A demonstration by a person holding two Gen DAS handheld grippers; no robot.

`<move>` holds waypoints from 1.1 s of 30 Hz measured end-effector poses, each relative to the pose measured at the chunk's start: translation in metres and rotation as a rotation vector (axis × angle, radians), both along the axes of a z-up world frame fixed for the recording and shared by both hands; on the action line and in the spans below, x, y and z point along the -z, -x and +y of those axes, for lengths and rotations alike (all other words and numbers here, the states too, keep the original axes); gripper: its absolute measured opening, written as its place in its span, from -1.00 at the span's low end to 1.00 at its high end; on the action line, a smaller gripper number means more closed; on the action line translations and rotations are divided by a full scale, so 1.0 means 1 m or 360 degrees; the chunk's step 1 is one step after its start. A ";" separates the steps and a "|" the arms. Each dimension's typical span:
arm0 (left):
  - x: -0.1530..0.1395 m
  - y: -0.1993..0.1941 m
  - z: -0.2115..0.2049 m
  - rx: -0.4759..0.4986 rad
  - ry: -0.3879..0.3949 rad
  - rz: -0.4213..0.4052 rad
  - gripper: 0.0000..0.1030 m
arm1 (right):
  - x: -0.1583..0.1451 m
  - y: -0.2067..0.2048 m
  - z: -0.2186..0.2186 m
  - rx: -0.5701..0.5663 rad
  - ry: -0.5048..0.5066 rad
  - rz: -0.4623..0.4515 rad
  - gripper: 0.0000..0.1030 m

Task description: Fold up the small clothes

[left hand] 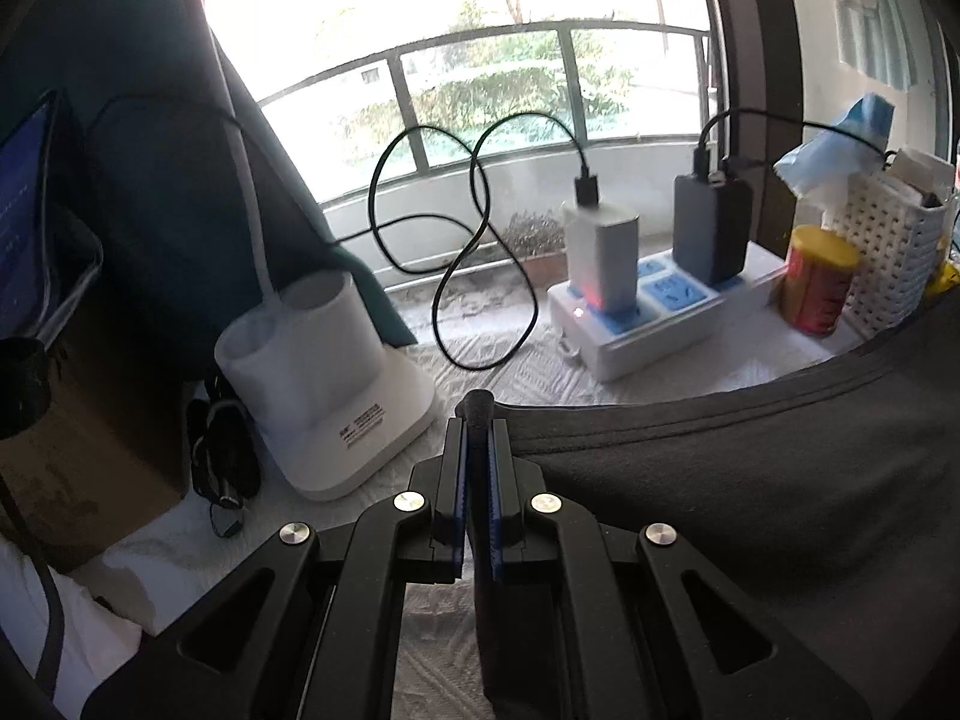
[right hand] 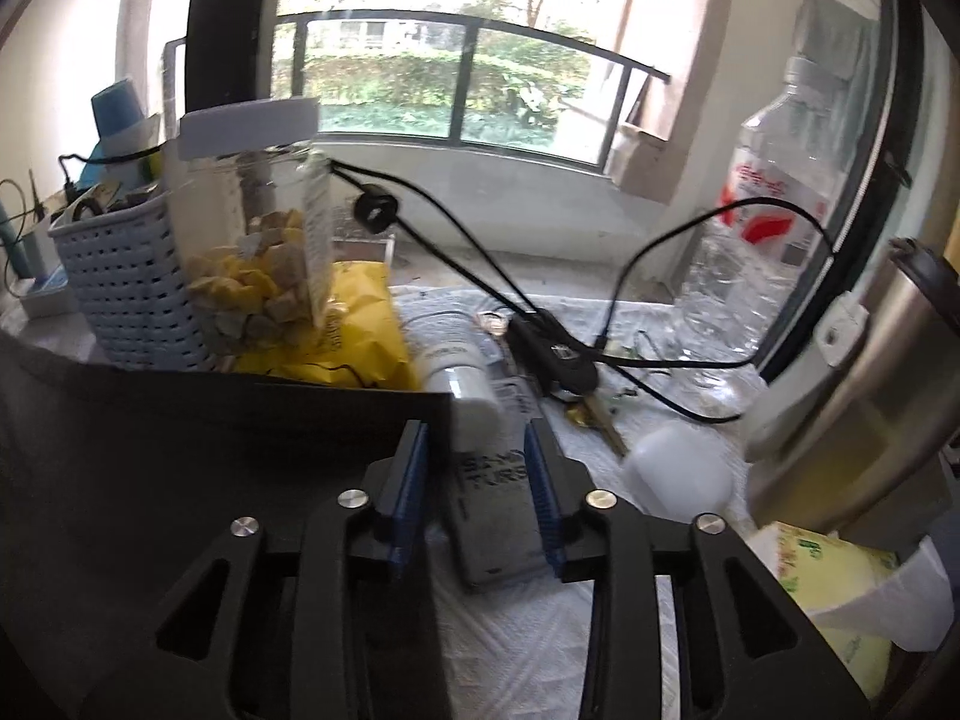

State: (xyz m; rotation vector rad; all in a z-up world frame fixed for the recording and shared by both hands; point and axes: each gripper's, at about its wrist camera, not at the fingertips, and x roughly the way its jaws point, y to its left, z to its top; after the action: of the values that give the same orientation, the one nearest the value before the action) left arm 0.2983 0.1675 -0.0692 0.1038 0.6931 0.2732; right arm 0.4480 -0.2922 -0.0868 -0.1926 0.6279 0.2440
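L gripper (left hand: 478, 420) fingers pinch dark garment (left hand: 750, 480) corner, cloth spread over table (left hand: 540, 360) to right. R gripper (right hand: 477, 450) fingers stand apart, cloth edge just left, nothing held. I fear drag snags black cable (left hand: 480, 240), knocks tube (right hand: 474, 396).

**Left gripper pinching dark garment at table edge**

The left gripper (left hand: 478, 420) sits at six o'clock, its blue-padded jaws closed on a fold of the dark garment (left hand: 750, 480), which spreads toward four o'clock over the white textured table cover (left hand: 540, 360). At nine o'clock of the fingertips stands a white holder (left hand: 324, 372). Toward one o'clock, a white power strip (left hand: 636, 324) carries a white charger (left hand: 600, 258) and a grey one (left hand: 711, 228), with black cables (left hand: 456, 228) looping at twelve. A yellow-lidded can (left hand: 819, 279) and a white basket (left hand: 888, 252), slightly blurred, stand at two o'clock.
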 end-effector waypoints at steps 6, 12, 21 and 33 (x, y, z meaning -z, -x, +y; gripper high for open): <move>0.003 -0.005 0.006 -0.0022 0.0055 0.0093 -0.87 | -0.004 0.012 -0.010 0.0022 -0.0016 0.0021 -0.30; -0.006 0.008 0.010 -0.0038 0.0097 0.0088 -0.60 | -0.005 0.035 -0.018 0.0020 -0.0028 0.0051 -0.30; -0.016 0.059 0.012 -0.0078 0.0170 0.0044 0.20 | -0.008 0.073 -0.028 0.0022 -0.0075 0.0054 -0.30; -0.017 0.132 0.004 -0.0058 0.0254 0.0039 0.20 | -0.010 0.124 -0.042 0.0044 -0.0116 0.0056 -0.30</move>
State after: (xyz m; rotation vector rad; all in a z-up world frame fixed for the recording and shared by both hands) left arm 0.1661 0.1711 -0.0522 -0.0581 0.7393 0.2510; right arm 0.3235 -0.3343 -0.0770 -0.1094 0.6554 0.2434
